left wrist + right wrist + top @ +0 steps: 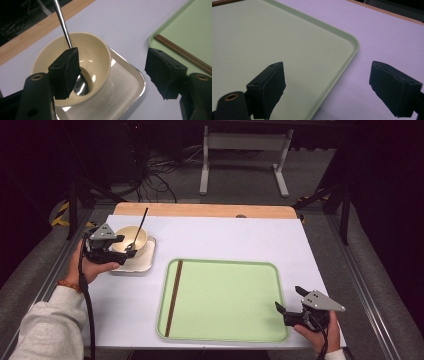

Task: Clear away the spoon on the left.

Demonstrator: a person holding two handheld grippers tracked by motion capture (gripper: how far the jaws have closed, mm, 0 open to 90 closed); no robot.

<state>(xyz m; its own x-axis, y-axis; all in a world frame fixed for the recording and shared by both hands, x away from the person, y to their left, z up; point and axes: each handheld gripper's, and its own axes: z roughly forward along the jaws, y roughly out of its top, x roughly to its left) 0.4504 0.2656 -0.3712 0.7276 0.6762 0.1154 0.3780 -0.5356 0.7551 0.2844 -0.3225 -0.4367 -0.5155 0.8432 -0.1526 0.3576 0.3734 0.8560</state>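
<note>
Now your left gripper (110, 72) hangs with jaws spread wide and empty over the bowl (95, 53), which sits on the small metal tray (130, 82) at the desk's (225, 237) left, spoon (65, 32) leaning inside. Straddle the bowl's near rim squarely, clear of the spoon handle, before squeezing. Your right gripper (328, 87) rests released at the green tray's (287, 50) corner; chopsticks (174, 296) lie inside it.

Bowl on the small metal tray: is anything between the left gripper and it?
Nothing blocks it. The open left gripper hangs just above the bowl, one jaw over its rim. A spoon leans inside the bowl, beside that jaw.
</note>
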